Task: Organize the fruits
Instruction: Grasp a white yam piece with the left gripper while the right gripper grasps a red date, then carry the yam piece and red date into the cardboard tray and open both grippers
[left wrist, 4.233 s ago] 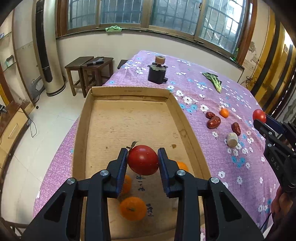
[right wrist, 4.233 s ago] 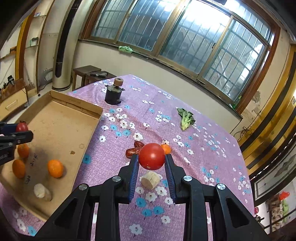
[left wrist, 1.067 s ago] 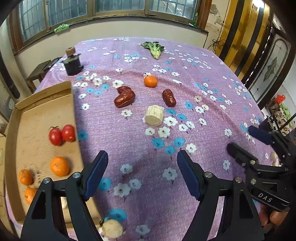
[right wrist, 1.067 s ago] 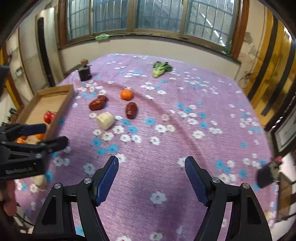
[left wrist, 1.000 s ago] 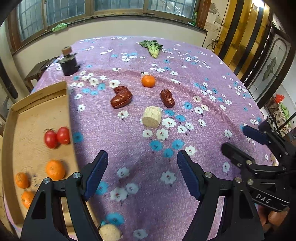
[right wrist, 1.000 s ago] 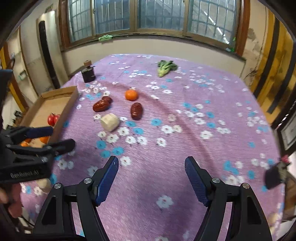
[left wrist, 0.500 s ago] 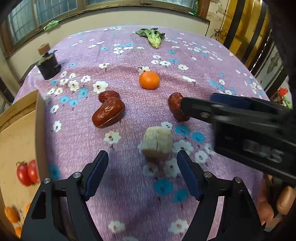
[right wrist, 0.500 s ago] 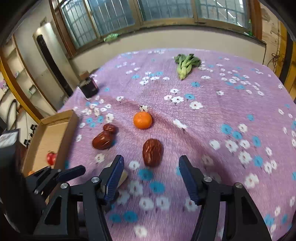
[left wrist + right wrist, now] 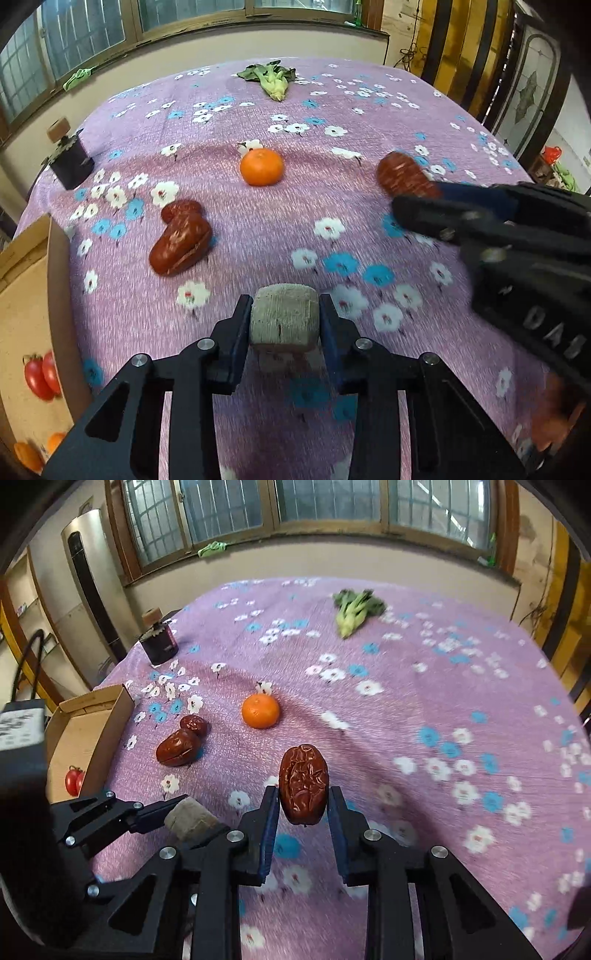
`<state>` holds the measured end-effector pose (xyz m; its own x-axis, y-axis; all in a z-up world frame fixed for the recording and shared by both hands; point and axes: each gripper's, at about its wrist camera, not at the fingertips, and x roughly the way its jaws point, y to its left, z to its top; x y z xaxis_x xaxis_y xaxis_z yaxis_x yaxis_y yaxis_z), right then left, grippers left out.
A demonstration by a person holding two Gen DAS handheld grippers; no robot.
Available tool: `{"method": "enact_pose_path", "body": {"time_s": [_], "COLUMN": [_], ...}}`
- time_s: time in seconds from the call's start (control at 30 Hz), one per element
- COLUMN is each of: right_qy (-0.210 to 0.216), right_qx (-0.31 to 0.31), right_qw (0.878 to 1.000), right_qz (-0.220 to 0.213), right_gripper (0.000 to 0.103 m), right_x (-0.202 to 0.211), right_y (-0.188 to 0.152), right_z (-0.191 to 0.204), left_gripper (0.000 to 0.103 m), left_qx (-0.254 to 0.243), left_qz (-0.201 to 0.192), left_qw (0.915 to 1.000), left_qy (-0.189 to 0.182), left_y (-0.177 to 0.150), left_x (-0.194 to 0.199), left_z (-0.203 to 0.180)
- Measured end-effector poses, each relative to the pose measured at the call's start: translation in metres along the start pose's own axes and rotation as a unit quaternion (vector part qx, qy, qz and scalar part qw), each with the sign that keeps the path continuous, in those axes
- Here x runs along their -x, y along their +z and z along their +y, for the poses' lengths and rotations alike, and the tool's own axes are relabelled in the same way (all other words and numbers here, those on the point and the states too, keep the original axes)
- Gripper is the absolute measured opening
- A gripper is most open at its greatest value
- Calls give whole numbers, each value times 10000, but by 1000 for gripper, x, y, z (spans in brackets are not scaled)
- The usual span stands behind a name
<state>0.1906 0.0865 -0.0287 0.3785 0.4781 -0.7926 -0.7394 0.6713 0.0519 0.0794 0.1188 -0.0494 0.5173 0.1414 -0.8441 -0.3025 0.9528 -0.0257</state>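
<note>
Since half a second back, both claws closed on fruit — wide open then, now gripping. Purple flowered bench (image 9: 369, 110) underneath, cardboard box (image 9: 33, 302) at its left edge holding tomatoes (image 9: 38, 373). Left claw (image 9: 284, 325) clamped on the pale root chunk (image 9: 284, 317), near the box. Right claw (image 9: 303, 812) clamped on a wrinkled red date (image 9: 303, 783), right of the chunk. Beyond the chunk — two more dates (image 9: 181, 236) touching each other, and past them a tangerine (image 9: 261, 167) on the cloth. Leafy green (image 9: 271, 79) at the far side.
</note>
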Motion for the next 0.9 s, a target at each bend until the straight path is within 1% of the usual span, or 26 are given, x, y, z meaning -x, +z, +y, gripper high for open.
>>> {"method": "enact_pose_path", "body": {"time_s": [0.13, 0.17, 0.2, 0.23, 0.3, 0.37, 0.43, 0.57, 0.9], "right_qy": [-304, -492, -580, -580, -726, -756, -889, -964, -1040], "right_qx": [88, 148, 179, 179, 230, 239, 270, 275, 292], "right_qw": [9993, 9982, 9975, 9975, 9961, 9957, 9941, 9929, 9913], "right_qz": [-204, -312, -358, -358, -447, -478, -551, -638, -752], "right_gripper": [27, 27, 27, 27, 27, 27, 27, 27, 27], "right_x": [26, 40, 46, 46, 63, 68, 78, 91, 108], "right_y": [-9, -16, -19, -19, -28, -30, -36, -43, -49], "right_z": [4, 7, 9, 9, 12, 13, 16, 18, 26], "left_gripper": [32, 32, 32, 32, 32, 32, 32, 32, 32], "left_qx": [197, 239, 273, 290, 291, 315, 316, 332, 415], "left_qz": [-134, -177, -227, -269, -353, -429, -503, -587, -708], "left_qw": [9997, 9996, 9994, 9992, 9990, 9986, 9982, 9977, 9966], "left_qy": [-31, -33, -37, -36, -19, -27, -16, -11, 1], "left_y": [-12, -14, -16, -17, -19, -20, -21, -25, -35], "left_x": [22, 28, 35, 42, 53, 62, 71, 82, 100], "left_z": [6, 8, 10, 10, 11, 11, 11, 10, 16]}}
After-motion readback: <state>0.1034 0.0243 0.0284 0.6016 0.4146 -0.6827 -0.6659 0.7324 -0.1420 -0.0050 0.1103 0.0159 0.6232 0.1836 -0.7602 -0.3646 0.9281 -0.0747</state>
